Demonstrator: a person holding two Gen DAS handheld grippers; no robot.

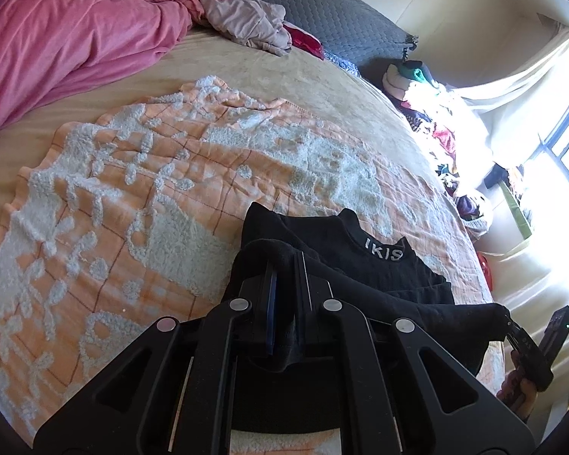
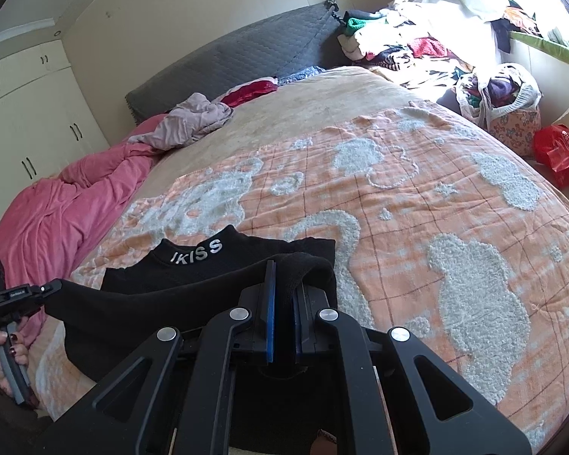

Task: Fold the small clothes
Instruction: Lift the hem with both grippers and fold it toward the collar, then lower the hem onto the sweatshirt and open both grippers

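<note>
A small black garment (image 1: 360,261) with white "IKISS" lettering at its collar lies on the orange and white blanket (image 1: 132,189). Its near edge is lifted and stretched between both grippers. My left gripper (image 1: 286,265) is shut on one corner of that edge. In the right wrist view, my right gripper (image 2: 282,276) is shut on the other corner of the black garment (image 2: 216,265), with cloth bunched between the blue pads. The lettered collar rests flat on the blanket (image 2: 417,197) beyond the lifted edge. Each wrist view shows the other gripper in a hand at its border.
A pink duvet (image 1: 68,34) and a crumpled pale garment (image 1: 246,22) lie near the grey headboard (image 1: 322,11). Piles of clothes (image 2: 417,45), a filled bag (image 2: 508,102) and a red bag (image 2: 559,151) stand beside the bed by the window. White wardrobes (image 2: 26,113) line the wall.
</note>
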